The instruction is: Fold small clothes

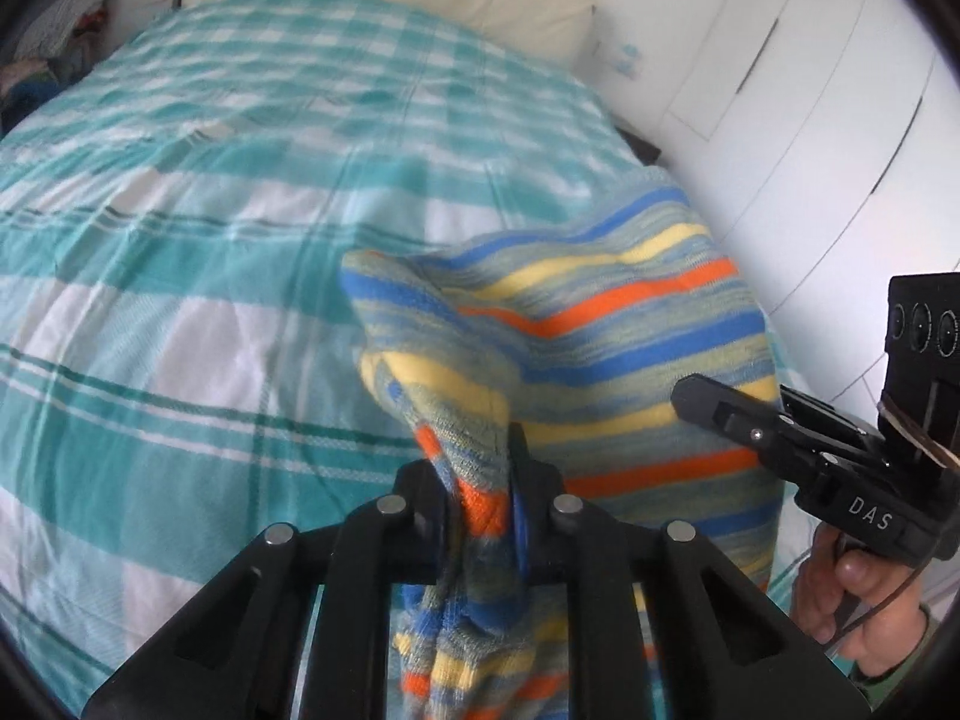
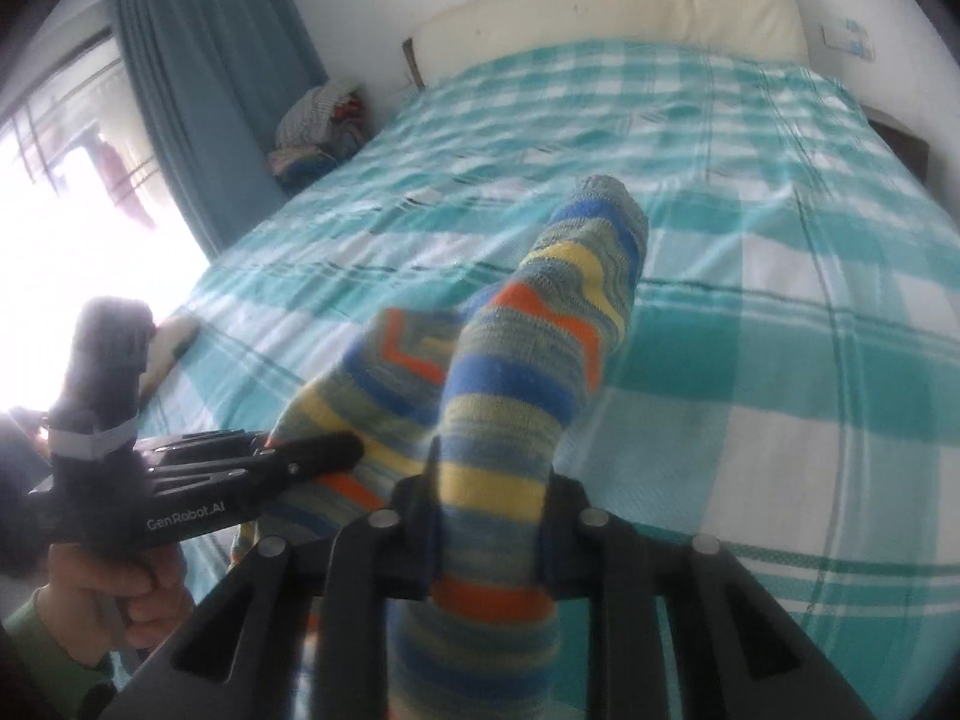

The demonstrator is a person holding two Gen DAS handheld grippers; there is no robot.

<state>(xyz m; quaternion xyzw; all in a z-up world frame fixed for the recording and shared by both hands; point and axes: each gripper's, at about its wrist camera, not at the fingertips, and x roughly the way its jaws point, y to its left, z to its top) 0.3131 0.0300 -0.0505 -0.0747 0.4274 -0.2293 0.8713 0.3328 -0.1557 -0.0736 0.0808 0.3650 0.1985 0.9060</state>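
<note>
A knit garment with blue, yellow and orange stripes hangs lifted over the bed between both grippers. In the left wrist view my left gripper is shut on a bunched edge of it, with cloth trailing below the fingers. My right gripper reaches in from the right, its tip against the cloth's right side. In the right wrist view my right gripper is shut on a narrow striped fold of the garment, which stands up ahead of it. At the left, the left gripper holds the other part.
The bed's teal and white checked cover spreads out below and ahead. A cream headboard is at the far end. White wardrobe doors stand to the right. A clothes pile, blue curtain and bright window lie left.
</note>
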